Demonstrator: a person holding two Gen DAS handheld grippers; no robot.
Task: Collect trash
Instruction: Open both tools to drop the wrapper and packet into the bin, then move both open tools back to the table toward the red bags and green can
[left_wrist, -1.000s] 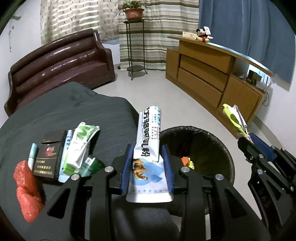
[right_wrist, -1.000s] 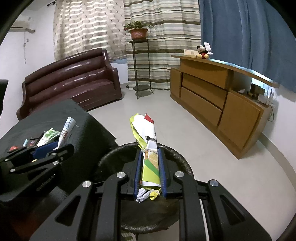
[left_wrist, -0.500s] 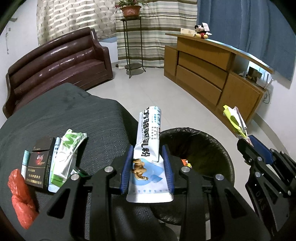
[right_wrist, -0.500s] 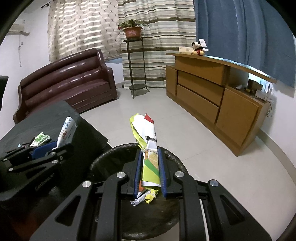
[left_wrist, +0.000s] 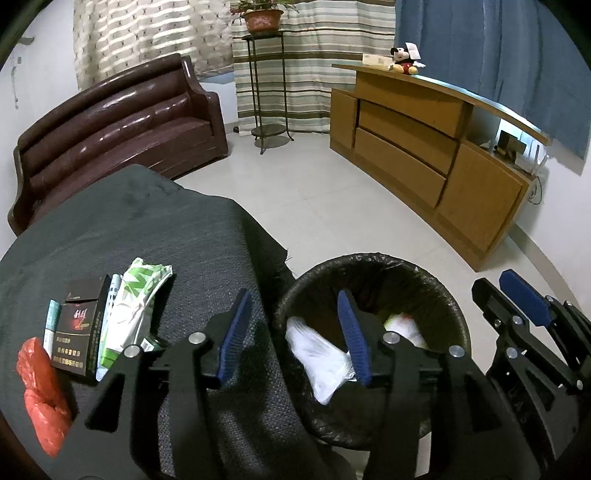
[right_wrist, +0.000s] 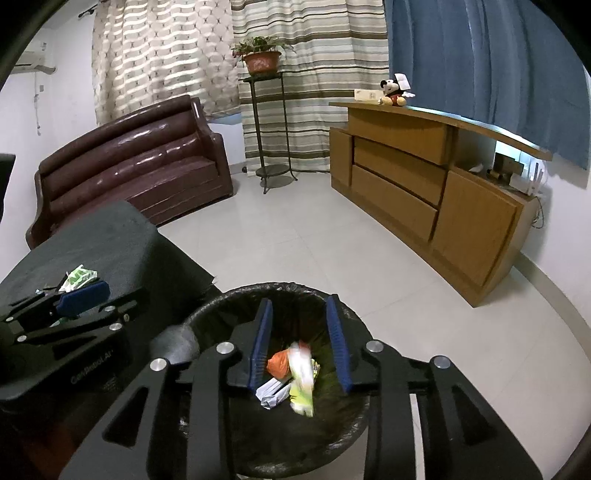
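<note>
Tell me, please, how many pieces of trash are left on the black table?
At least 5: red bag nearest, dark box, teal stick beside it, green-white packet, blue-white wrapper between; others may be hidden.

Left gripper (left_wrist: 295, 332): tilted downward, jaws opening, blue-padded fingers (left_wrist: 234, 334) spread apart with nothing clamped between them. Right gripper (right_wrist: 299, 343): tilted downward, jaws opening, fingers (right_wrist: 260, 345) parted and pressing on nothing. In the left wrist view, the right gripper stands at the right edge, beside and apart from the left.
</note>
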